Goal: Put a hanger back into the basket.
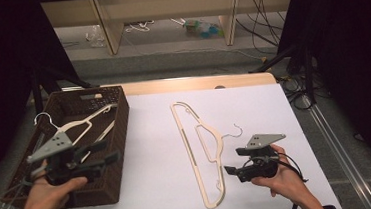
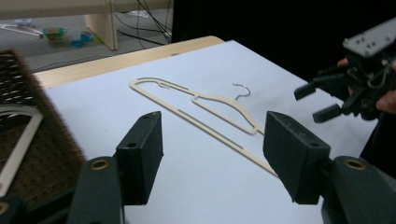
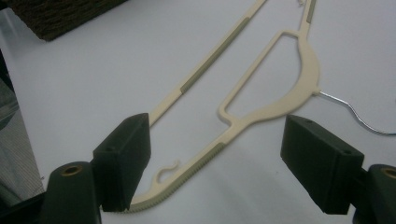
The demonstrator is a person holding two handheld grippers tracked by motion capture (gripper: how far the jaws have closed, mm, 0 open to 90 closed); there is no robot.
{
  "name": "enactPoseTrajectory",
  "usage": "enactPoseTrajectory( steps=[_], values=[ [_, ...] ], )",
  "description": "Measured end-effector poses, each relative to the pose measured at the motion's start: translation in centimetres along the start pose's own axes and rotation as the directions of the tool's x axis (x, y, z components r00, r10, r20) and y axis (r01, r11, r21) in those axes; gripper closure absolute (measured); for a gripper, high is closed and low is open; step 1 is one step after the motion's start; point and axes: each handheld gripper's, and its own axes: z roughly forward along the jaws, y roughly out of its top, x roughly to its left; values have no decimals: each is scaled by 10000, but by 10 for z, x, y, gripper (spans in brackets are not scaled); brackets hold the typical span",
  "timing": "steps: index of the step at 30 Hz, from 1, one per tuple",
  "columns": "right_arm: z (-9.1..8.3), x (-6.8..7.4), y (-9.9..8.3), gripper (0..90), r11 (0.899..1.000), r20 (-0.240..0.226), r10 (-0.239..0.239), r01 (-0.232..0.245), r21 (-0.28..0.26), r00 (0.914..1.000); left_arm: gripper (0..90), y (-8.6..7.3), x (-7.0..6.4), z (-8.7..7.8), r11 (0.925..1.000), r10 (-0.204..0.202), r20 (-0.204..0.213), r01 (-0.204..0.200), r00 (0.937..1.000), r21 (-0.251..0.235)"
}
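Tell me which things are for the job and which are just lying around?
For the job: hanger on the table, hanger in the basket, basket, left gripper, right gripper.
Just lying around: cables, bottles on the floor.

Cream hanger (image 1: pixel 200 148) — flat on white sheet (image 1: pixel 152 152)
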Motion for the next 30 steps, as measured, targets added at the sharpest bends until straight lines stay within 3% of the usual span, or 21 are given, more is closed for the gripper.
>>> enactPoseTrajectory(
  steps=[2,4,8,9,14,15,17,18,19,22,24,27,28,30],
  values=[
    [0,0,0,251,10000,48,51,-51,28,10000,364,-6,-6,9,9998,195,95,-196,9998,93],
    [1,1,1,250,10000,170,27,-27,8,9999,347,-13,-12,17,10000,-69,273,68,9996,44],
    [4,2,1,250,9999,246,62,-66,137,9997,315,-24,-19,29,9997,-66,385,57,9992,231],
    [5,2,0,250,9997,306,148,-154,190,9994,309,-32,-24,38,9991,112,531,-134,9985,411],
    [8,4,-1,239,9986,402,273,-290,432,9988,268,-48,-32,52,9981,248,665,-284,9975,546],
    [11,4,-2,238,9995,548,210,-223,239,9983,261,-51,-33,54,9985,130,638,-164,9979,523],
    [11,4,-2,210,9983,446,149,-174,552,9989,243,-58,-35,57,9980,147,658,-187,9977,605],
    [13,5,-3,210,9992,563,208,-228,338,9982,238,-62,-36,59,9973,68,660,-115,9978,719],
    [12,5,-3,209,9975,514,284,-317,631,9983,229,-63,-36,59,9974,18,701,-68,9975,711],
    [15,7,-3,208,9972,515,441,-471,580,9977,215,-69,-38,59,9986,-123,628,89,9979,530],
    [15,5,-3,203,9955,548,392,-438,839,9977,208,-71,-38,60,9989,-255,604,231,9978,415],
    [19,5,-3,195,9946,802,496,-566,865,9955,203,-75,-37,61,9994,-110,674,87,9977,343],
    [21,6,-4,194,9943,870,593,-666,833,9944,197,-76,-39,61,9988,-266,589,241,9979,425],
    [24,5,-4,193,9918,901,524,-623,1113,9946,194,-78,-39,62,9990,-228,656,202,9976,406]
  ],
)
